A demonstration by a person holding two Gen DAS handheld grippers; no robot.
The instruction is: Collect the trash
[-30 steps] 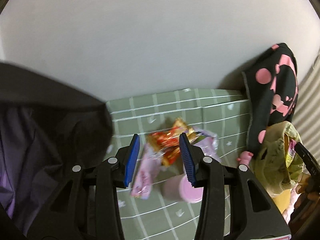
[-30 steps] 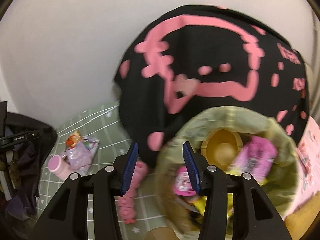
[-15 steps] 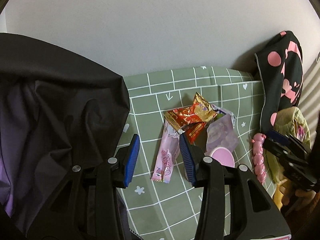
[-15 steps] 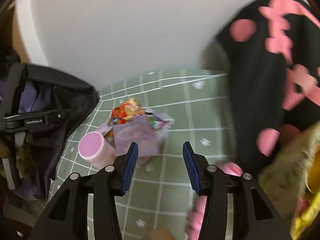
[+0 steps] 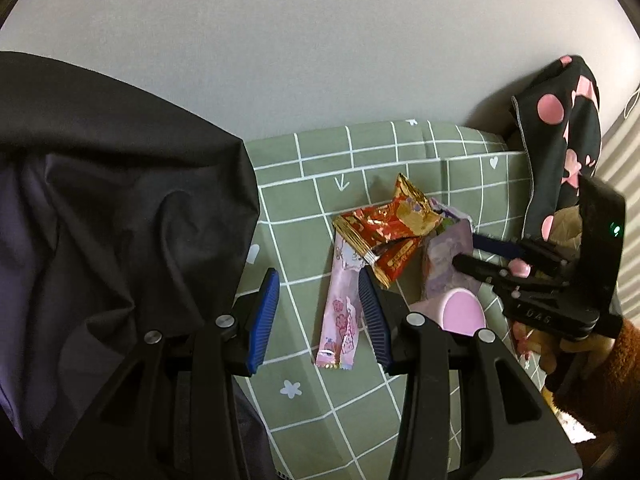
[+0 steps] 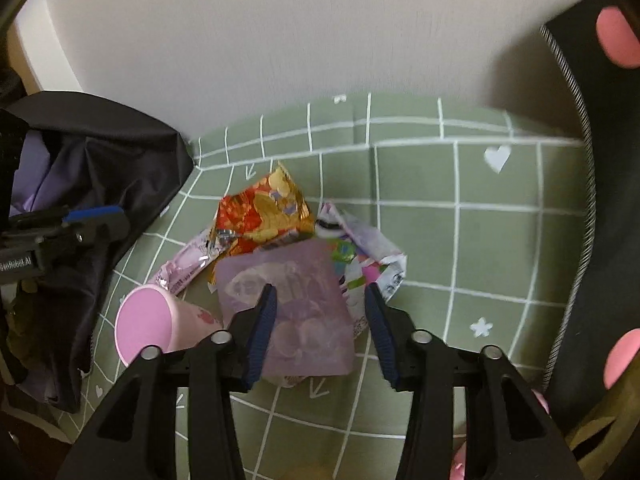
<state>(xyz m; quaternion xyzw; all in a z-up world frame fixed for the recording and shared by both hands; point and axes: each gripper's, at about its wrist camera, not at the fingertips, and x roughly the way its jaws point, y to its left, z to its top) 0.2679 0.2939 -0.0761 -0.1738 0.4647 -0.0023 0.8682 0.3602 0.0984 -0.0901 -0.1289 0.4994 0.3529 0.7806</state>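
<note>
Green checked cloth (image 5: 360, 408) covers the surface. Left claw (image 5: 318, 312) hangs half open, empty, beside a pink wrapper (image 5: 340, 312); red wrapper (image 6: 264, 210) lies mid-pile; right claw (image 6: 320, 328), jaws just narrowing, straddles a purple packet (image 6: 296, 312) ungripped.

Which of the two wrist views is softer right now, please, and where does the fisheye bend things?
Left wrist view: fairly sharp, print on the red wrapper readable. Right wrist view: slightly smeared, the purple packet hazy. Both: checked green cloth lines bow outward, corners vignetted black.

wrappers (image 6: 264, 216): red-gold, pink, purple, heaped | pink cup (image 6: 152, 326): tipped beside them
</note>
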